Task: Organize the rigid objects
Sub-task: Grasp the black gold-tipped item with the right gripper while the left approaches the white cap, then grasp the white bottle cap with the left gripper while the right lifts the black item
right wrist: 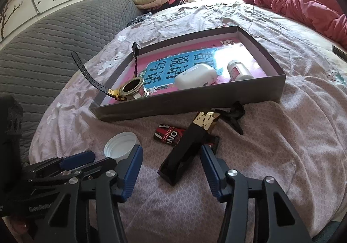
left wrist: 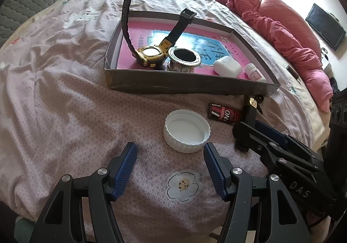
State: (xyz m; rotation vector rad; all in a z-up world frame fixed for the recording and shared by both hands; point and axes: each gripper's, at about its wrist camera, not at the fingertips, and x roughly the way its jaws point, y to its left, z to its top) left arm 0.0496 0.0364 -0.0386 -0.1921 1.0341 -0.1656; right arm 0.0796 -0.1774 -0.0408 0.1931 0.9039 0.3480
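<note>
A: While the gray tray (right wrist: 188, 104) already holds the watch (left wrist: 151, 54), the metal ring (left wrist: 184, 59), the white case (right wrist: 196, 79) and the little bottle (right wrist: 238, 70), what is left out on the bed (left wrist: 65, 102)?

B: A white lid (left wrist: 187, 130), a red-and-black lighter (right wrist: 169, 135), a black clip (right wrist: 235, 115) and a long black box with a worn gold end (right wrist: 190, 147).

A: Which one is the right hand-held gripper (right wrist: 171, 167) after?

B: The black box, I'd say. It lies directly ahead of the right hand-held gripper, its near end between the two blue pads (right wrist: 132, 169). Its long axis runs away from the hand-held gripper, slanting up and right toward the tray, so the pads would close across its narrow width.

A: Gripping yet?

B: No. The jaws stand open and I see no pad pressing the box, though the right pad looks very near its edge.

A: And the left hand-held gripper (left wrist: 170, 169)?

B: Open and empty, with the lid just ahead, beside its right pad. The right hand is the nearer one to the box.
</note>
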